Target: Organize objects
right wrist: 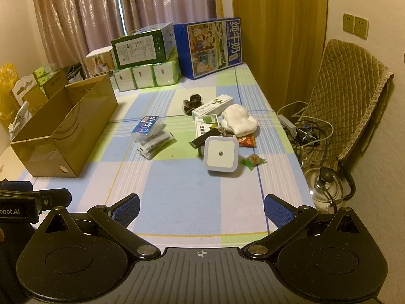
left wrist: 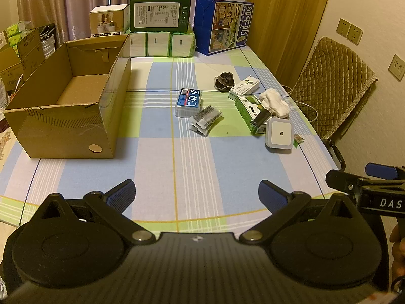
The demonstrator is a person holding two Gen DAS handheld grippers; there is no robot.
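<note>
Both grippers hover low over the near end of a checked tablecloth (left wrist: 157, 157), each with its blue-padded fingers spread wide and nothing between them: the left gripper (left wrist: 197, 195) fills the bottom of the left wrist view, and the right gripper (right wrist: 201, 209) the bottom of the right wrist view, each one's tips also poking in at the lower edge of the other's frame. An open cardboard box (left wrist: 68, 124) stands at the left of both frames, its flaps up and what shows of its floor bare. The loose items lie scattered right of centre, well apart from the box. A blue-labelled clear case (left wrist: 188, 102) sits mid-frame, touching a clear packet with dark print (left wrist: 205, 119) just in front of it. Further right, a green and white carton (left wrist: 249, 112) has a black stick-shaped object (left wrist: 262, 118) resting across it and a crumpled white cloth (left wrist: 274, 102) against its far end. A white square night light (right wrist: 220, 155) stands in front of the carton, with a small green-wrapped sweet (right wrist: 253, 161) just beside it. Behind these lie a long white box (right wrist: 212, 106) and a dark crumpled thing (right wrist: 193, 102), perhaps fabric; it is too small to tell. Larger cartons, one a blue milk box (right wrist: 215, 46), line the far edge in front of a curtain.
</note>
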